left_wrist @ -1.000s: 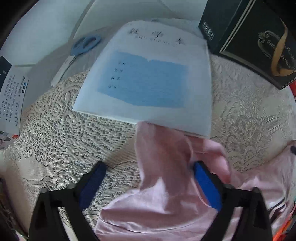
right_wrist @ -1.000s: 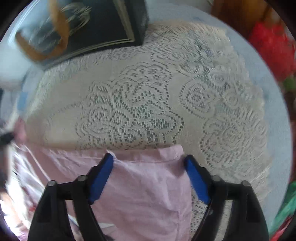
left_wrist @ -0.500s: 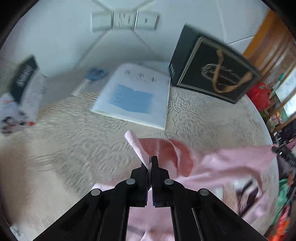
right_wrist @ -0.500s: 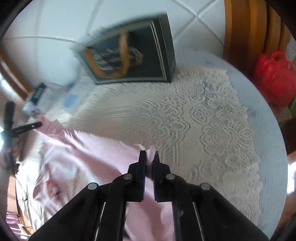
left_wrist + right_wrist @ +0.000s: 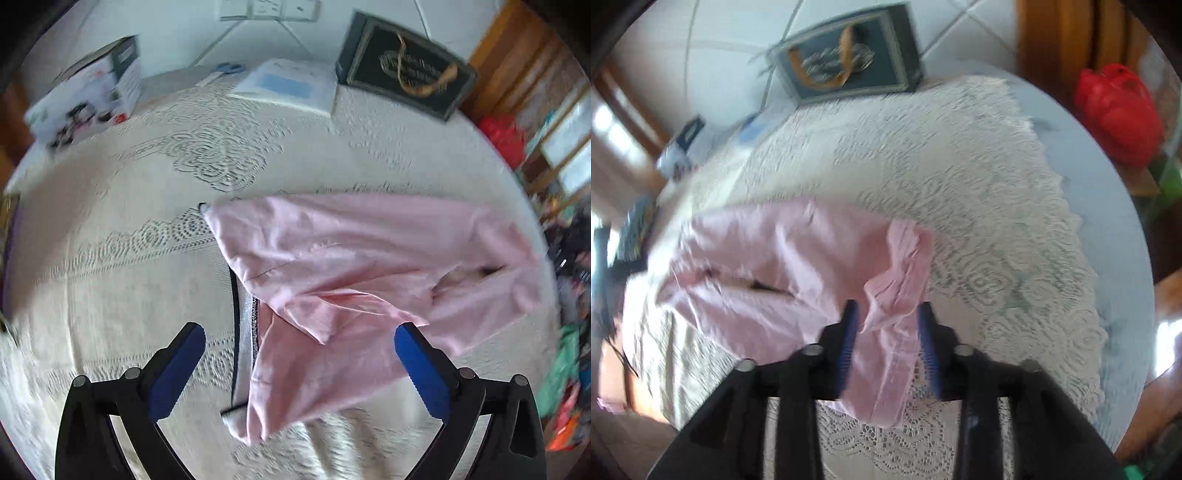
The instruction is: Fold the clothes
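Note:
A pink garment (image 5: 369,258) lies doubled over on the lace tablecloth (image 5: 147,206), with a white, dark-edged trim strip (image 5: 242,332) showing at its left side. My left gripper (image 5: 295,334) hangs above the garment's near edge, jaws wide apart, nothing held. In the right wrist view the pink garment (image 5: 783,258) spreads to the left, and a crumpled corner rises between the fingers. My right gripper (image 5: 886,321) is open by a narrow gap around that corner, and its pads do not press the cloth.
At the table's far side stand a dark gift box (image 5: 406,66), a white booklet with a blue patch (image 5: 288,83), blue scissors (image 5: 229,67) and a white carton (image 5: 88,99). A red bag (image 5: 1119,110) and wooden furniture (image 5: 1052,37) lie beyond the right edge.
Half a second ago both grippers were shut on the garment and held it up. Both have since opened and drawn back, and the garment now lies folded over on the cloth.

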{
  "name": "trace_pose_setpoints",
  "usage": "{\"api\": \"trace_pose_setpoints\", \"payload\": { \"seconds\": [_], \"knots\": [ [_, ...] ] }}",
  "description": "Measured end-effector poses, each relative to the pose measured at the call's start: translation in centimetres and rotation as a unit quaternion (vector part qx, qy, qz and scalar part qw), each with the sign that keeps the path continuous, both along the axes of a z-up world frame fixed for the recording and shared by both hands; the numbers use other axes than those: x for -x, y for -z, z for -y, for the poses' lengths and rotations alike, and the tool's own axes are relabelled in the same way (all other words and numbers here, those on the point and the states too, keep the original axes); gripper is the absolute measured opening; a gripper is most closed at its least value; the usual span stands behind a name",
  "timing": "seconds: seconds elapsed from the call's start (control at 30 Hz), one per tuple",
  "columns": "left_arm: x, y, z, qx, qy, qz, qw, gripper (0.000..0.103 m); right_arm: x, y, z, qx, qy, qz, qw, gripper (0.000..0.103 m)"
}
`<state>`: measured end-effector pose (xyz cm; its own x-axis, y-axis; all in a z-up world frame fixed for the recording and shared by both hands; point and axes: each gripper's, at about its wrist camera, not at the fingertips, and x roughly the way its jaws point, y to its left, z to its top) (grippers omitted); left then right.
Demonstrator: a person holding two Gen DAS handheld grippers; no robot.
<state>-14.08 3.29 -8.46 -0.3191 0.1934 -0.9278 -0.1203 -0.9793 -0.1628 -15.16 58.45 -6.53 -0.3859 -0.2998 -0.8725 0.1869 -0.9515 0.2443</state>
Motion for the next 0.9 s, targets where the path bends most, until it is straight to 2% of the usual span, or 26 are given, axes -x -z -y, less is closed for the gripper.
{"api": "trace_pose_setpoints", "payload": {
  "seconds": [0.03, 0.13, 0.2, 0.4, 0.47, 0.57, 0.6, 0.67, 0.73, 0.83, 0.87, 0.9],
  "knots": [
    [0.6, -0.2, 0.3, -0.002, -0.011, 0.001, 0.9999, 0.103, 0.2, -0.5, -0.6, 0.005, 0.013, -0.001, 1.000, 0.046],
    [2.4, -0.7, 1.4, -0.008, -0.045, 0.005, 0.9990, 0.103, 2.0, -0.9, -1.5, 0.007, 0.057, 0.020, 0.998, 0.046],
    [3.7, -0.9, 1.9, -0.010, -0.066, 0.008, 0.9978, 0.103, 3.3, -0.1, -1.4, 0.011, 0.070, 0.042, 0.997, 0.046],
    [8.0, 4.2, -0.4, 0.052, -0.058, 0.051, 0.9956, 0.103, 7.2, 2.5, -1.2, 0.020, 0.109, 0.106, 0.988, 0.047],
    [8.2, 5.2, -1.1, 0.060, -0.051, 0.057, 0.9953, 0.103, 8.0, 3.3, 0.3, 0.008, 0.095, 0.113, 0.989, 0.056],
    [8.3, 6.4, -1.6, 0.065, -0.046, 0.066, 0.9946, 0.103, 9.1, 4.9, 3.1, -0.035, 0.057, 0.123, 0.990, 0.056],
    [8.3, 6.8, -1.7, 0.066, -0.046, 0.069, 0.9944, 0.103, 9.4, 5.4, 4.0, -0.052, 0.043, 0.127, 0.990, 0.055],
    [8.2, 7.6, -1.7, 0.072, -0.049, 0.078, 0.9931, 0.096, 9.9, 6.7, 5.9, -0.115, 0.007, 0.128, 0.985, 0.003],
    [8.1, 7.6, -1.7, 0.074, -0.047, 0.070, 0.9937, 0.095, 10.4, 6.7, 5.7, -0.131, 0.015, 0.115, 0.985, 0.003],
    [8.2, 7.1, -1.5, 0.111, -0.052, 0.041, 0.9916, 0.095, 12.0, 5.9, 2.0, -0.139, 0.101, 0.076, 0.982, 0.006],
    [8.1, 6.9, -1.4, 0.124, -0.054, 0.028, 0.9904, 0.096, 12.0, 5.6, 1.0, -0.115, 0.116, 0.076, 0.984, 0.016],
    [7.7, 6.2, -1.1, 0.120, -0.058, 0.018, 0.9909, 0.096, 12.1, 5.3, 0.0, -0.094, 0.130, 0.075, 0.984, 0.021]
  ]
}}
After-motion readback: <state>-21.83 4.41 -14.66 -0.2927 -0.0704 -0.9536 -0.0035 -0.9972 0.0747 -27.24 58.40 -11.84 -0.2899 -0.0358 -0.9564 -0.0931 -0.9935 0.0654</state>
